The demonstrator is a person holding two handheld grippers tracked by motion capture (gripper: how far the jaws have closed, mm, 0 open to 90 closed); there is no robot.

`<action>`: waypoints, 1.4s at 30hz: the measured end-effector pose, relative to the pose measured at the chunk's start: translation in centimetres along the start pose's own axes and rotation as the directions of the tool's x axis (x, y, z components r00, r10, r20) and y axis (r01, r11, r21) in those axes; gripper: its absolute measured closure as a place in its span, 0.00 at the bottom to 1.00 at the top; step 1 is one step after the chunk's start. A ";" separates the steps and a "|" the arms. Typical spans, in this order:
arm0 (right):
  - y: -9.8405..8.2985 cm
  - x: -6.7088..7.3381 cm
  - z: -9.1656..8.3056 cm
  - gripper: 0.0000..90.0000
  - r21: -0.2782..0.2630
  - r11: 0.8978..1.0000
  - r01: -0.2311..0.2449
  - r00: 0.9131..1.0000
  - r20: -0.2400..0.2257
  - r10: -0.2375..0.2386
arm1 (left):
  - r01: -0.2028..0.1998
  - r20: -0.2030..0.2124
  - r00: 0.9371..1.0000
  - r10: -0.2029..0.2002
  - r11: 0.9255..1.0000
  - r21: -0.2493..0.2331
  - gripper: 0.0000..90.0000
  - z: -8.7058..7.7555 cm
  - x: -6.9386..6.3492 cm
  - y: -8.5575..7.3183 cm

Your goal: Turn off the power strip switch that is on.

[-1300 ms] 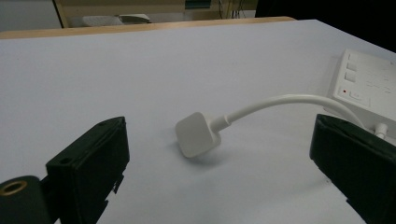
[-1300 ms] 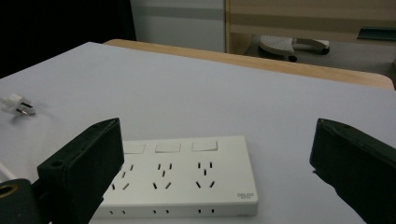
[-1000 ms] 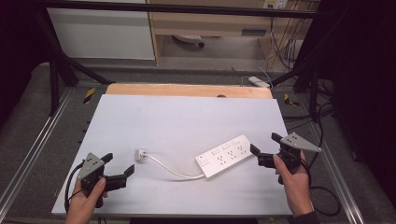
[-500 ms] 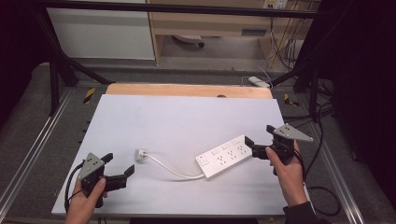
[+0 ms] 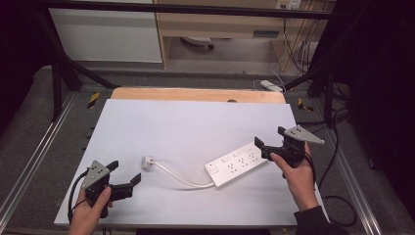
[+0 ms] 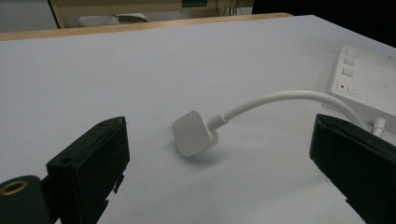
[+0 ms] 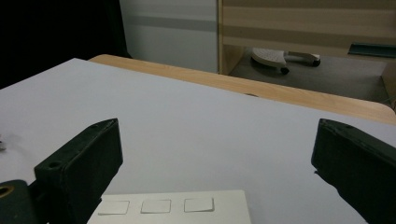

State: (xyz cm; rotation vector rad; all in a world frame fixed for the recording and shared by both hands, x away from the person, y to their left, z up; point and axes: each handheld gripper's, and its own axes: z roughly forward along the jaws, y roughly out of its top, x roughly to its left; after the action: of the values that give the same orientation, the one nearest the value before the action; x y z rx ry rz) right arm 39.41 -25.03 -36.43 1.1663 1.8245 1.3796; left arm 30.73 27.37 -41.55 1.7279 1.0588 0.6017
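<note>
- Power strip (image 5: 236,164) lies flat on the white table (image 5: 186,122), right of centre, its far end between the spread jaws of the right gripper (image 5: 262,145); socket face up, switches visible in the right gripper view (image 7: 154,205)
- Right gripper: jaws wide apart, nothing gripped; they bracket the strip's end, and contact cannot be judged from these views
- Cord (image 5: 181,177) runs from the strip's near end in a loose curve to the plug (image 5: 146,162), which rests on the table, not inserted anywhere
- Left gripper (image 5: 125,178): jaws fully spread, empty; the plug (image 6: 194,133) sits ahead of it, between the jaw lines but well apart from both
- Judgement: early stage, approach only; nothing lifted, nothing held
- Left to do: close on the strip, close on the plug, then whatever handling follows
</note>
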 end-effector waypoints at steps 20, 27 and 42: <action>-0.3 -0.5 2.2 0.10 0.026 1.000 0.012 1.000 0.021 -0.013 | -0.005 -0.003 1.000 0.005 1.000 0.002 0.06 0.1 0.0 0.0; -0.5 -0.6 3.4 0.17 0.043 0.999 0.022 0.999 0.024 -0.023 | -0.002 -0.002 1.000 0.002 1.000 0.004 0.06 0.1 0.0 0.0; -0.7 -0.3 4.2 0.54 0.047 0.998 0.042 0.999 0.016 -0.043 | -0.003 -0.006 1.000 0.003 1.000 0.011 0.06 0.2 0.0 -0.1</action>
State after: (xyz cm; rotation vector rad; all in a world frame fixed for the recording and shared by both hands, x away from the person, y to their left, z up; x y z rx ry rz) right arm 42.84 -23.43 -38.41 1.1524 1.8685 1.3056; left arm 30.85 27.33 -41.68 1.7383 1.0652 0.6044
